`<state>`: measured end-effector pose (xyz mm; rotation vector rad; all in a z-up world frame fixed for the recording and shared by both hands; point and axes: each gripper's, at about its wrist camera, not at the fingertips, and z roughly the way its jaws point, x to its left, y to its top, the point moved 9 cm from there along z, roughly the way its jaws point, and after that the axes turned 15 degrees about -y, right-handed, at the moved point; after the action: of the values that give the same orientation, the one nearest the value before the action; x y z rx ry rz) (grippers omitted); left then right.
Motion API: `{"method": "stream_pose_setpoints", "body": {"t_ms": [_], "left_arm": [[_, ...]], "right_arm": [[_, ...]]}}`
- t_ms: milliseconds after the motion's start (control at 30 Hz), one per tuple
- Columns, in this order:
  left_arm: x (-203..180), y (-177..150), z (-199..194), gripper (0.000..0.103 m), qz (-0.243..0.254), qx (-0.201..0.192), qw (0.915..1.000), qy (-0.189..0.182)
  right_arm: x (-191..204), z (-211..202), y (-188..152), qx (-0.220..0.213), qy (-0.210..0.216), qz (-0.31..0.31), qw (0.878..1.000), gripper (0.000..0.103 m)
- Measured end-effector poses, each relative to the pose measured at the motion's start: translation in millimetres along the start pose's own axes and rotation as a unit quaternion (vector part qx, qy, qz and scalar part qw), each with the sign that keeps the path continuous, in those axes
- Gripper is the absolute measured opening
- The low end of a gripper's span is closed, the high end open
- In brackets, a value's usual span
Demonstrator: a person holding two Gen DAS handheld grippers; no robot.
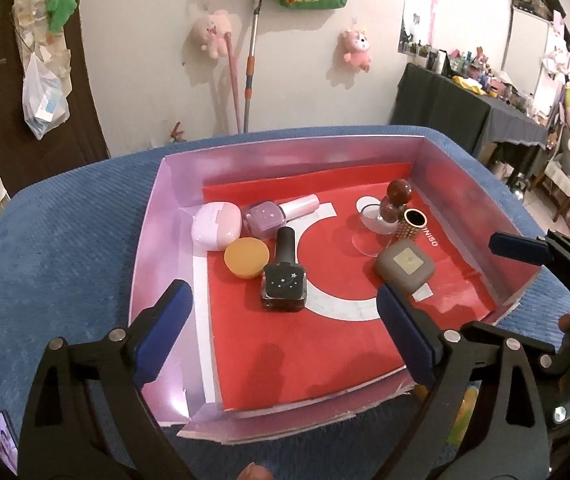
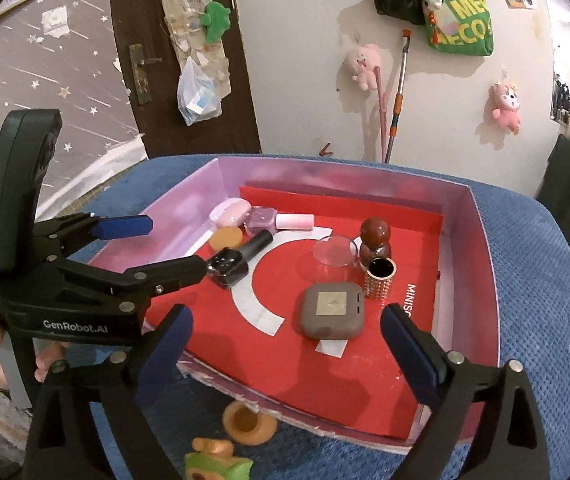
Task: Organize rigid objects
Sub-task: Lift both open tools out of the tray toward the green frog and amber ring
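Black nail-polish bottle lies dead ahead of the left tongs, cap pointing away. Both tongs released and empty; right tongs face the grey case.

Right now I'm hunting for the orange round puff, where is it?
The orange round puff lies in the pink box's left part, between the pink oval case and the black nail polish bottle.

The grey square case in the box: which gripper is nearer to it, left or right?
Right, probably. The right gripper hangs open directly before the grey case. The left gripper faces the black nail polish bottle; the case lies to its right.
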<state>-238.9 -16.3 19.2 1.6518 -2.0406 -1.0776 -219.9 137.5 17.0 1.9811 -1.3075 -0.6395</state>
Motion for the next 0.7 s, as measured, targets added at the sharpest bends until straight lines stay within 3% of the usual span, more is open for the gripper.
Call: {"method": "stream_pose_setpoints", "body": {"t_ms": [467, 700], "left_arm": [[-10.7, -13.1, -32.5, 0.099, 0.002, -0.03, 0.9995, 0.012], [-4.3, -26.3, -44.5, 0.099, -0.02, -0.034, 0.999, 0.022]], "right_arm": [[5.0, -33.4, -10.6, -0.017, 0.014, 0.012, 1.0, 0.103], [5.5, -46.7, -15.7, -0.025, 0.016, 0.021, 0.999, 0.103]]}}
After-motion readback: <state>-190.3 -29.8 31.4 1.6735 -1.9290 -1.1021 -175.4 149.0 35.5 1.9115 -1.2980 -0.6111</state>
